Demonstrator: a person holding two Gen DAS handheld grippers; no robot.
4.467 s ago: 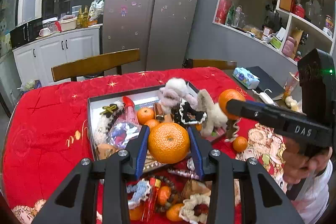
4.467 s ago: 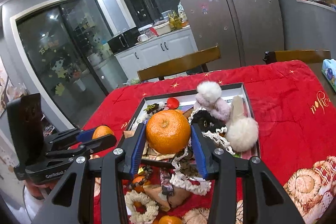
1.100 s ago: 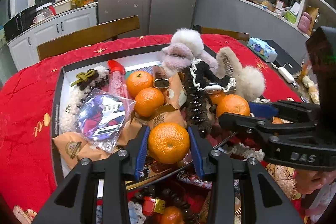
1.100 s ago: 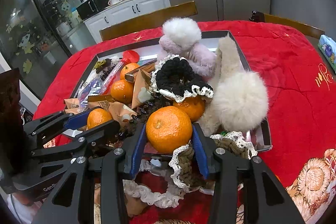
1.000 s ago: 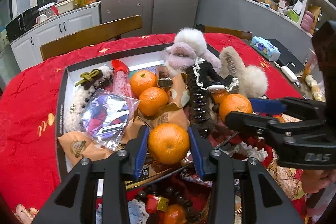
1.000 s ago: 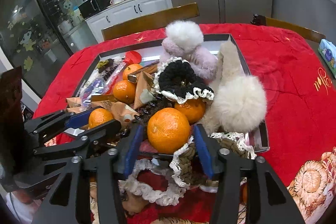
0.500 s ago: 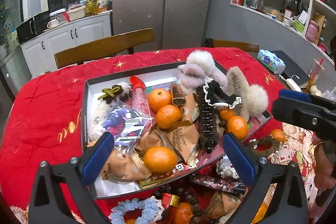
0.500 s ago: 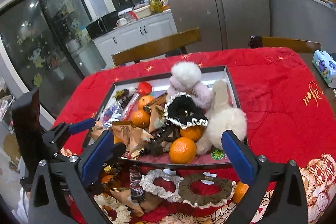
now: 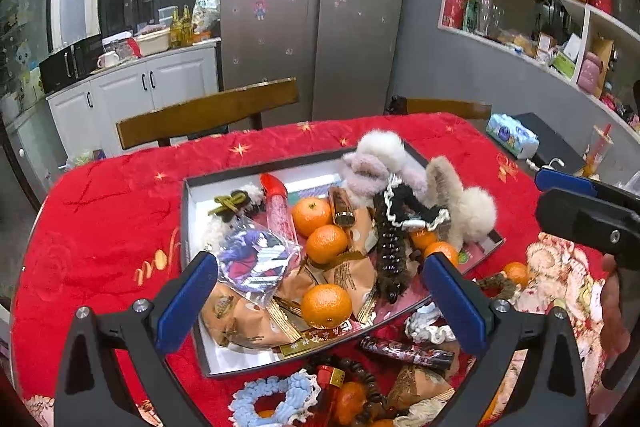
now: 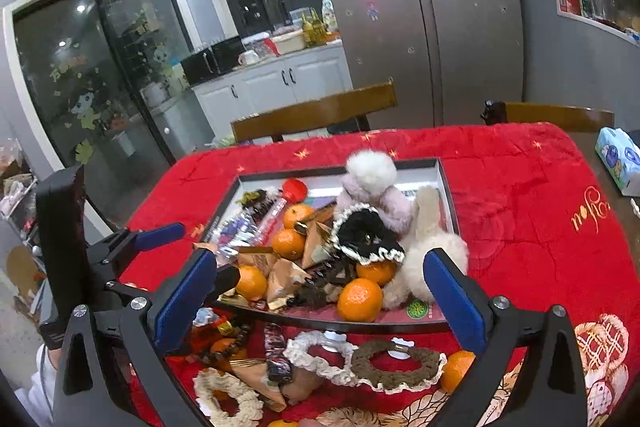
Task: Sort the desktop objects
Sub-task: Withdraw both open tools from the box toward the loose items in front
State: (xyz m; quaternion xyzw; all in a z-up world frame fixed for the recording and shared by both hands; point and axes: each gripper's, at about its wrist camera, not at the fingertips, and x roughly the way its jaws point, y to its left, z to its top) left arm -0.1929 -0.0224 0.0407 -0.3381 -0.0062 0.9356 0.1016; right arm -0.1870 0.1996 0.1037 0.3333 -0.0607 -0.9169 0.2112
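Tangerines, hair ties and snack packets crowd a dark-rimmed tray on a red tablecloth, seen from the left wrist. Spread wide and holding nothing, the left gripper hangs above the tray's near edge. One tangerine lies inside the tray between the blue pads, clear of both. A black claw clip lies just right of that fruit. A blue scrunchie rests on the cloth outside the tray's near rim.

From the right wrist, the right gripper is likewise splayed and empty over the tray. Another tangerine sits inside the near rim, beside a cream pom-pom clip. A brown scrunchie lies on the cloth outside that rim.
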